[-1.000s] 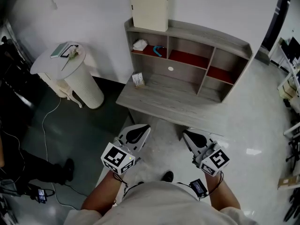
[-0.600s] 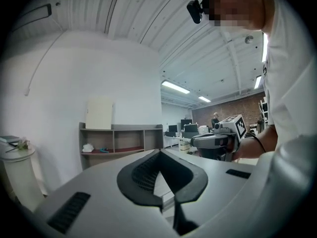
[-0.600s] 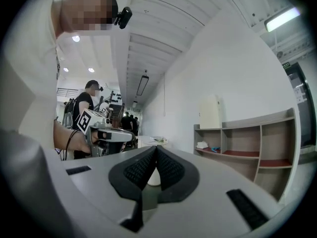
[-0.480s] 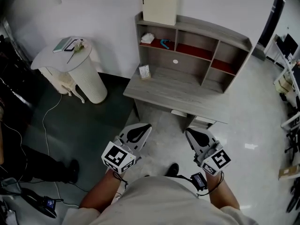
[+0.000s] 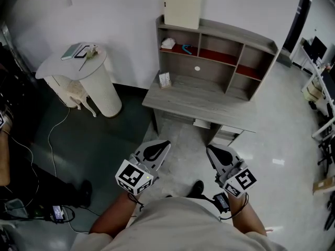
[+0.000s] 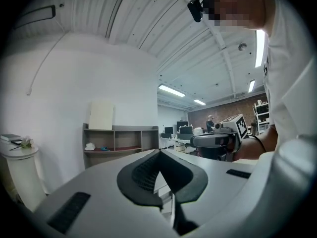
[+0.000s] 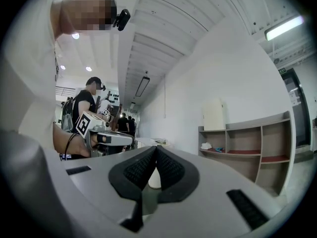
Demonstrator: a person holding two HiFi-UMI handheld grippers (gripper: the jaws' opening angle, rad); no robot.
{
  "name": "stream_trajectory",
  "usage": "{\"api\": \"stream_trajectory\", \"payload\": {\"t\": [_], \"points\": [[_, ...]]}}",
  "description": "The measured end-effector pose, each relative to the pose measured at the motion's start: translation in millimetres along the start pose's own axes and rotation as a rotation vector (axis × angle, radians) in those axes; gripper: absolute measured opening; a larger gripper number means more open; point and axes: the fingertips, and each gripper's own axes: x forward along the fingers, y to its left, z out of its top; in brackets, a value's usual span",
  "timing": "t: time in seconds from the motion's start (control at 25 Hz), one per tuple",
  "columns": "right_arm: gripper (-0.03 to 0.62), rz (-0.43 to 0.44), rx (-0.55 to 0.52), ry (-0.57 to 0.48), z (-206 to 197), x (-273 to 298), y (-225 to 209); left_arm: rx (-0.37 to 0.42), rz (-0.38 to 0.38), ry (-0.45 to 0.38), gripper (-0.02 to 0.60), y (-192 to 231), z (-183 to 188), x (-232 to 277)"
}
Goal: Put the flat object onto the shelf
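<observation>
The flattest loose thing in view, and by my reading the task's object, is a pale green book [image 5: 72,51]. It lies on the round top of a white wicker stand [image 5: 58,67], not on the shelf. From the left gripper [image 5: 163,144] it sits well ahead and far to the left. From the right gripper [image 5: 210,148] it is farther still, with the left gripper in between, so the left hand is plainly the nearer one. Seen from above, the book's long edges slant away and to the right, toward the wall, so they lie askew to the line along which the left gripper points. The shelf unit [image 5: 235,33] stands straight ahead of both grippers, beyond the desk top [image 5: 204,102] and well apart from them. Both grippers point level, with their pads pressed together and nothing between them, as the left gripper view [image 6: 158,155] and the right gripper view [image 7: 156,150] show.
</observation>
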Motion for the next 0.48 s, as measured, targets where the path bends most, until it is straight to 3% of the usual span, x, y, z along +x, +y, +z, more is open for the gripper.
{"api": "stream_trajectory", "payload": {"t": [0.48], "points": [[0.018,-0.007,-0.005,-0.015,11.6,7.2,26.2,0.005,-0.01,-0.021,0.014,0.3,7.3,-25.2]]}}
